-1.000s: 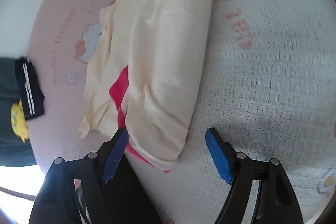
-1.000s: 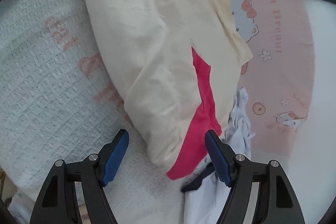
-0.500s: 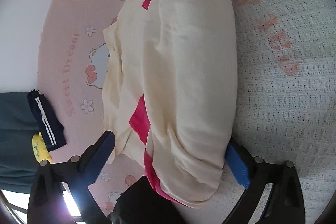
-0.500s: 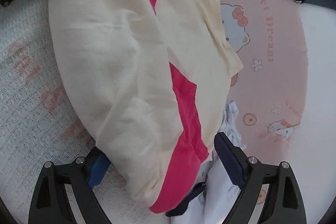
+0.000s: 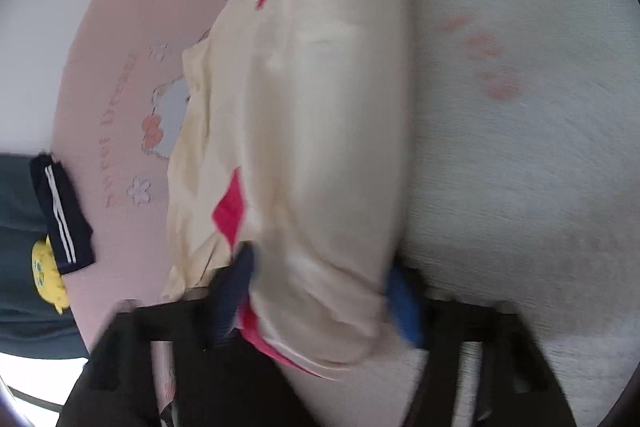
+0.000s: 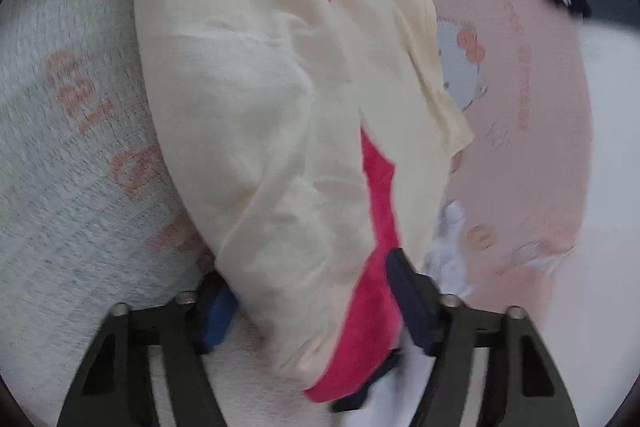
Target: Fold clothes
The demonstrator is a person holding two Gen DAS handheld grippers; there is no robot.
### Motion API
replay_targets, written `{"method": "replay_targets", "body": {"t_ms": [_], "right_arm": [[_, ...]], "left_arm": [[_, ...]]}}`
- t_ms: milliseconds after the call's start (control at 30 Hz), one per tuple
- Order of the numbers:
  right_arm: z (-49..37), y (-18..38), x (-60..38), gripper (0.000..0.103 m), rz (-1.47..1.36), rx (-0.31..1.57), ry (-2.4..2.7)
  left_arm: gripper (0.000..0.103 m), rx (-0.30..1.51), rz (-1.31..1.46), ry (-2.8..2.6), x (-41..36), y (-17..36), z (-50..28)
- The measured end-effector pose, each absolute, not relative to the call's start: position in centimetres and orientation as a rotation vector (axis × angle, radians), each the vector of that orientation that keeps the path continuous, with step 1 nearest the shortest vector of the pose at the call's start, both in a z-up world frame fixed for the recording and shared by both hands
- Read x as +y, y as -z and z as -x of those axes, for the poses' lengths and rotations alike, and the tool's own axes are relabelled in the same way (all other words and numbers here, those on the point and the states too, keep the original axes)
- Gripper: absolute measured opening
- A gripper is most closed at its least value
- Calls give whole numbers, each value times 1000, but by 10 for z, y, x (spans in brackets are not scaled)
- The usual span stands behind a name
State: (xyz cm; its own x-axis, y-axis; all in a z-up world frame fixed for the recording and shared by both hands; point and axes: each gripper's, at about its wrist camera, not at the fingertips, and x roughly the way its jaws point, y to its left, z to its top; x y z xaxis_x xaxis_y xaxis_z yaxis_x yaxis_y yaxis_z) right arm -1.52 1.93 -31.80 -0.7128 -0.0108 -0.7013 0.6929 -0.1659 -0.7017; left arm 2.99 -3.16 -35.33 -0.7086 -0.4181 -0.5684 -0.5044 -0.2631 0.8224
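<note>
You grip folded cream-and-pink garment (image 5: 320,131) ends: left claw (image 5: 320,291), right claw (image 6: 308,303) closing on bundle. Next: lift together, keep fold tight.

Home bedrm; pink cartoon bedsheet (image 5: 120,75); white knit blanket (image 5: 520,147)

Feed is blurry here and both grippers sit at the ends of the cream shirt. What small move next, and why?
Probably finish the squeeze before lifting. The jaws of the left gripper and right gripper are closing with the folded cream shirt bunched between them; lifting early could drop an end.
</note>
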Motion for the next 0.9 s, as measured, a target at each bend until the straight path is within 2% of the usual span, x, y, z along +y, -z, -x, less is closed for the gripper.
{"method": "replay_targets", "body": {"t_ms": [67, 100, 167, 233, 367, 467, 600, 700, 833, 900], "right_arm": [[17, 316, 26, 37, -837, 1489, 1967], [14, 317, 29, 35, -821, 1481, 1981], [5, 323, 24, 33, -782, 1541, 1972], [6, 323, 22, 32, -822, 1521, 2000], [15, 317, 24, 31, -919, 1389, 2059], [20, 313, 27, 28, -978, 1305, 2082], [38, 303, 29, 26, -1110, 1121, 2106], [48, 295, 33, 25, -1195, 997, 2126], [52, 276, 36, 23, -1221, 857, 2182], [47, 266, 38, 23, -1203, 839, 2205]], "left_arm": [[27, 1909, 1128, -2158, -28, 362, -38], [27, 1882, 1152, -2191, -27, 362, -37], [27, 1783, 1201, -2252, -30, 356, -30], [27, 1642, 1252, -2337, -34, 349, -23], [26, 1607, 1290, -2361, -32, 349, -20], [23, 1374, 1418, -2461, -39, 338, -6], [22, 958, 1594, -2592, -54, 320, 12], [21, 743, 1675, -2608, -64, 310, 20], [19, 515, 1708, -2628, -79, 291, 22], [19, 511, 1708, -2631, -77, 281, 16]]}}
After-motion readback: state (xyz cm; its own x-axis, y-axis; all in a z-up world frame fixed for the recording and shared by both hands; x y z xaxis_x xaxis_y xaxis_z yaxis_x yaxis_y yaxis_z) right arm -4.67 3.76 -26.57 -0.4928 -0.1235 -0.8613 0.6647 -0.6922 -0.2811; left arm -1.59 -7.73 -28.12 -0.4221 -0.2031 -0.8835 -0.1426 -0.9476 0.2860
